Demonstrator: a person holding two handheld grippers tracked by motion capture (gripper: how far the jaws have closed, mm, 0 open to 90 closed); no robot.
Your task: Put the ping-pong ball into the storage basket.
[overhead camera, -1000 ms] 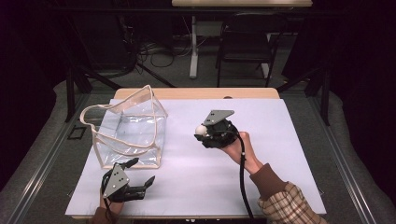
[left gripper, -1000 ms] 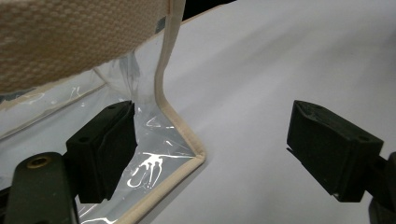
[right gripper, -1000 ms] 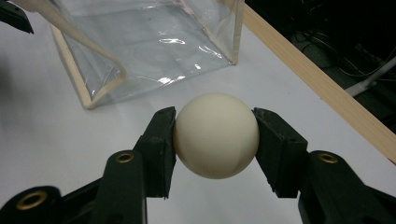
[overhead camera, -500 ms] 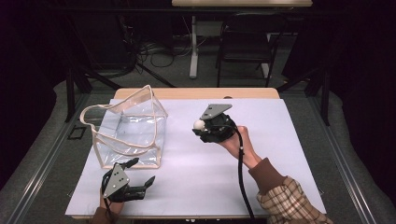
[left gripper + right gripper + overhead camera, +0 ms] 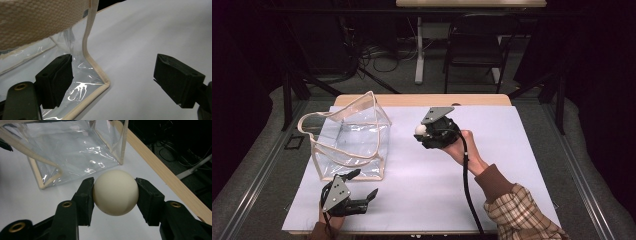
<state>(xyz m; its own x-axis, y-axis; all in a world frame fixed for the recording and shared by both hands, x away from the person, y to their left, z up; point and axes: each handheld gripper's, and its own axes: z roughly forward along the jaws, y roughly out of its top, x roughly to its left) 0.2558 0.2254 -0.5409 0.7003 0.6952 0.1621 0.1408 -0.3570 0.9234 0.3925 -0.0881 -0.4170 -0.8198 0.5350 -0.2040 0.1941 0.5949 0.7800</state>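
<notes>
The right hand-held gripper (image 5: pixel 424 134) is held above the middle of the white-covered counter (image 5: pixel 492 150), its jaws clamped on a cream-white ball (image 5: pixel 420 130) that sits squarely between the two black pads, touching both. In the right gripper view the ball (image 5: pixel 115 192) is smooth, matte and unmarked, and beyond it stands a clear plastic tote bag (image 5: pixel 72 147) with beige fabric trim, upright on the counter with its mouth open. From the high view the bag (image 5: pixel 349 142) stands on the left part of the counter, well apart from the ball, its beige handles arching over the open top. The left hand-held gripper (image 5: pixel 362 187) rests low at the near left, just beside the bag's near bottom corner, its jaws spread apart with nothing clamped. In the left gripper view one jaw sits against or behind the clear wall at that trimmed corner (image 5: pixel 100 82), while the other stands over bare counter; whether the first jaw touches the plastic I cannot tell. A plaid sleeve (image 5: pixel 522 212) covers the right forearm.
</notes>
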